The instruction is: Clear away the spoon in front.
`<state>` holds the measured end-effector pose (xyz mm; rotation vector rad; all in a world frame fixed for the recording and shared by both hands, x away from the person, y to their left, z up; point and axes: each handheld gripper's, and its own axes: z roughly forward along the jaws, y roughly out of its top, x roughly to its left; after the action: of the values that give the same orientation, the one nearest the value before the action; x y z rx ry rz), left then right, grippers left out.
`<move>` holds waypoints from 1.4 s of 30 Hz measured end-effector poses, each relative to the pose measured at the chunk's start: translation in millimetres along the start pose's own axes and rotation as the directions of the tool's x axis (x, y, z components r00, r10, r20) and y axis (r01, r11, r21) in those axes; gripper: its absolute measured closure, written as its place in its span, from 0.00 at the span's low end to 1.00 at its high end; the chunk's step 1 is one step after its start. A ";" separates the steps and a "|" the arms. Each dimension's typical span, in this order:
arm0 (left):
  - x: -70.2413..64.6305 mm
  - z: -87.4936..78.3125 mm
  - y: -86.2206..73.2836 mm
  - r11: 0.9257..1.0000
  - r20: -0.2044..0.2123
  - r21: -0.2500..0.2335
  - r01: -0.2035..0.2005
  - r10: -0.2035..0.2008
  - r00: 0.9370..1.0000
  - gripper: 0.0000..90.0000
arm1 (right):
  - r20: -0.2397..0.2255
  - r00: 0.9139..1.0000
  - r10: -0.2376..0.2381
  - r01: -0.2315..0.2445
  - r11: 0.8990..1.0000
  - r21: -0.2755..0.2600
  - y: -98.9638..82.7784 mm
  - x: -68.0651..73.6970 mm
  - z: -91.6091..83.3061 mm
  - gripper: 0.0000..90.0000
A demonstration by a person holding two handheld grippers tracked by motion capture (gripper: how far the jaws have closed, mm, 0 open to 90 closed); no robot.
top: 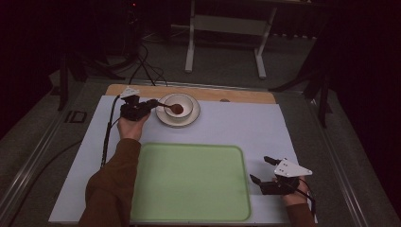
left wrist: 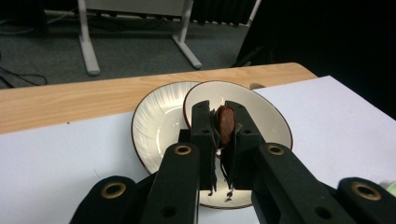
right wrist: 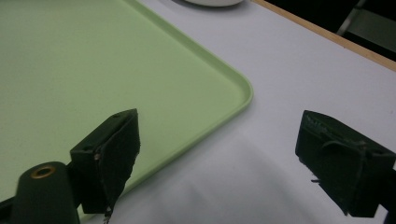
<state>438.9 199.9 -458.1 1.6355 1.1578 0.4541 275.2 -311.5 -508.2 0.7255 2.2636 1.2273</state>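
Brown morsel [left wrist: 226,122] is clamped in your left tongs [left wrist: 223,135] above the bowl [left wrist: 275,119], right tongs [right wrist: 224,154] spread idle by the green tray [top: 189,182] — pickup done, placing left.

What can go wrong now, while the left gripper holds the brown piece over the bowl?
1. The left gripper pinches the brown piece only near its jaw tips, so it might slip and fall back into the bowl.
2. The bowl sits on a plate; a bump on its rim could shift both.
3. The tray is some way off, so the carry is long.
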 end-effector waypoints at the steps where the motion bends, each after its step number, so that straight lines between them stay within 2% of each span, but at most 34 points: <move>1: -0.1 -2.3 1.4 1.000 -0.001 -0.007 -0.001 0.001 1.000 0.93 | 0.000 1.000 0.001 -0.001 1.000 -0.001 0.0 -0.1 0.0 0.15; 25: -3.7 -39.8 18.3 0.998 -0.013 -0.043 -0.041 0.041 0.999 0.93 | -0.002 1.000 0.001 -0.001 1.000 -0.001 0.1 0.3 0.0 0.15; 31: -6.6 -50.9 21.8 0.997 -0.017 -0.040 -0.072 0.071 0.997 0.93 | -0.004 1.000 0.000 0.000 1.000 0.000 0.1 0.4 0.1 0.15; 42: -7.6 -68.8 26.4 0.995 -0.024 -0.021 -0.098 0.098 0.995 0.93 | -0.003 1.000 0.001 -0.001 1.000 -0.001 0.1 0.1 -0.2 0.15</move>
<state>395.5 229.4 -405.8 1.6767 1.0886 0.5477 275.0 -311.5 -508.1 0.7256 2.2649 1.2308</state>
